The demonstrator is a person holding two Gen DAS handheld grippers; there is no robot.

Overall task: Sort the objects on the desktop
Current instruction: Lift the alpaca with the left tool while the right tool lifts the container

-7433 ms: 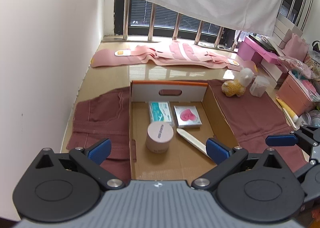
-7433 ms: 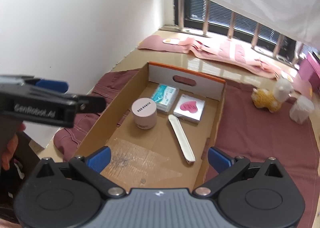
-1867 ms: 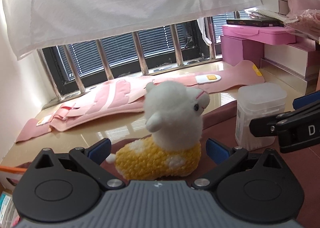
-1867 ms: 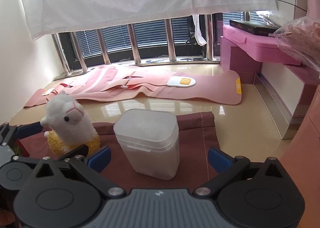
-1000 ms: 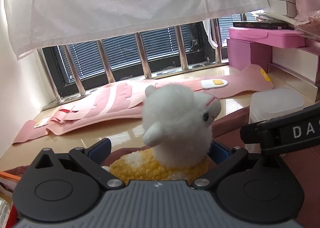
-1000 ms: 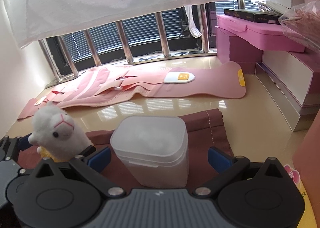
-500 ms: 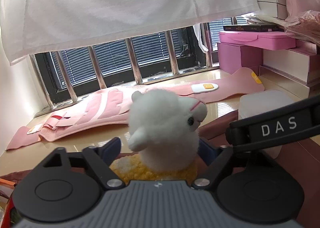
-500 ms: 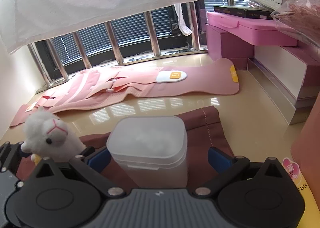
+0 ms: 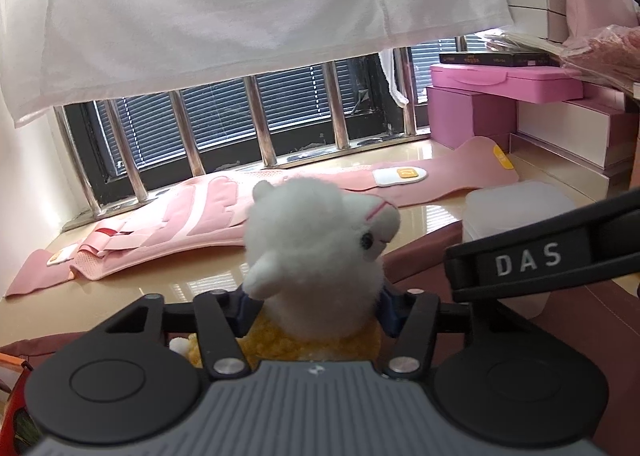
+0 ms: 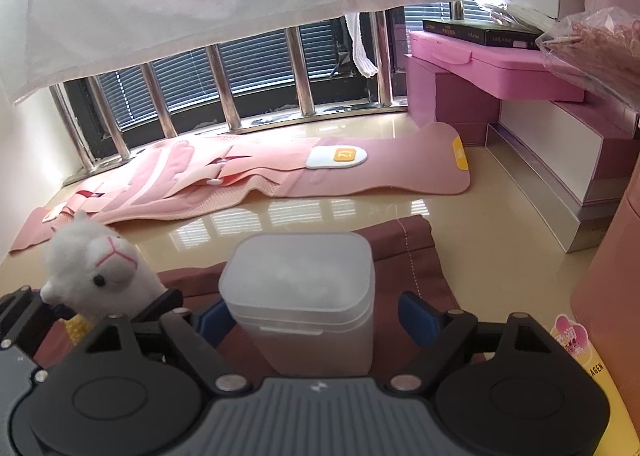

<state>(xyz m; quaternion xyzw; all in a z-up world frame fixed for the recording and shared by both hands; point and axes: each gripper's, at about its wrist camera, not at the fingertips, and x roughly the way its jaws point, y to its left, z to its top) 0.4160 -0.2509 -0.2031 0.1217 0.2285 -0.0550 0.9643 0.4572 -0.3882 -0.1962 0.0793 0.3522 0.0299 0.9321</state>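
Squeezing the alpaca (image 9: 316, 256) beside the tub (image 10: 298, 296), the left gripper (image 9: 312, 314) may lose the soft plush, while the right gripper (image 10: 308, 316), closing, hasn't clamped the tub between its jaws.

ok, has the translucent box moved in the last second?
No. The translucent box sits at the same spot on the maroon cloth, near its stitched far edge.
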